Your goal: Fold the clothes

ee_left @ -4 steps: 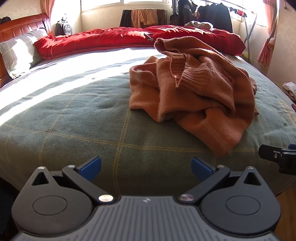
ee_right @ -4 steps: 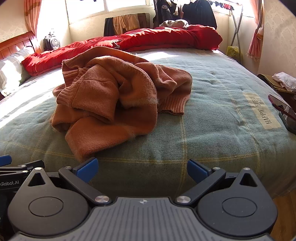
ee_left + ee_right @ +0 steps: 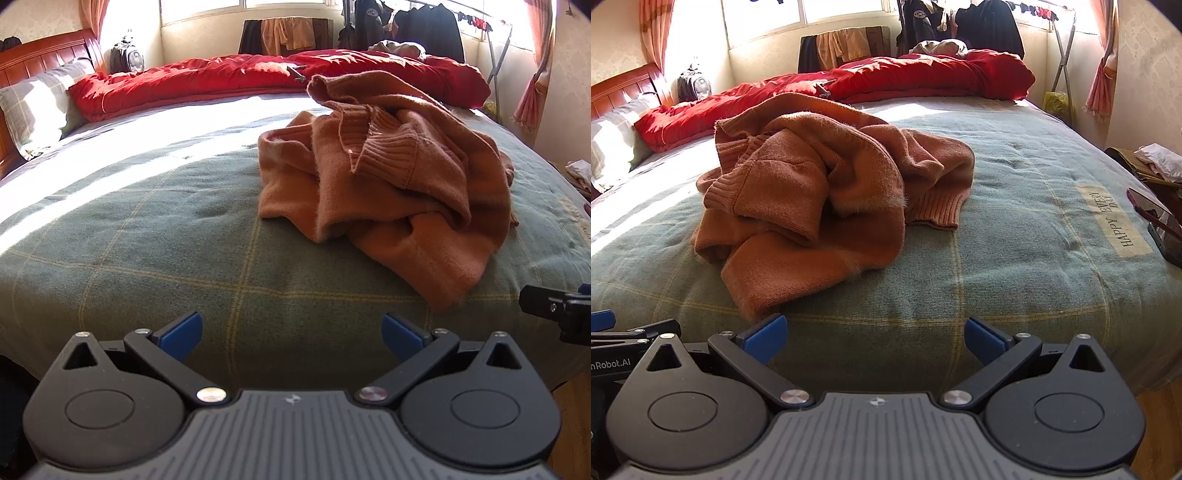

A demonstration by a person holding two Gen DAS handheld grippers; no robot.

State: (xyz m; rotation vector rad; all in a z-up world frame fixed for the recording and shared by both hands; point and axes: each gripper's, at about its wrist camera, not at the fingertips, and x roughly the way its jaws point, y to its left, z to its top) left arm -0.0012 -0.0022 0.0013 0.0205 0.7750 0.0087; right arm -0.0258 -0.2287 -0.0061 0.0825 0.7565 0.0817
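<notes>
Bedroom with sun pouring through the window, and your bed [image 3: 147, 236] fills nearly both views under a green checked blanket [image 3: 1015, 236]. Along the far side you've got a red duvet [image 3: 221, 81] bunched up, with a clothes rack [image 3: 1062, 62] behind it.

Your orange sweater [image 3: 388, 184] sits crumpled in a heap on the blanket, toward the near edge, one floppy end reaching almost to the edge. Plenty of bare blanket on either side of it.

Only the right view catches the sewn patch [image 3: 1113, 218] reading "HAPPY EVERY DAY", plus "nRobot.AI" printed on your other tool at the left border.

Your left claw [image 3: 291, 330] is spread wide with nothing in it, hanging short of the bed edge. Right claw [image 3: 875, 336], same deal: wide apart, empty, the sweater's end just ahead of its left finger.
</notes>
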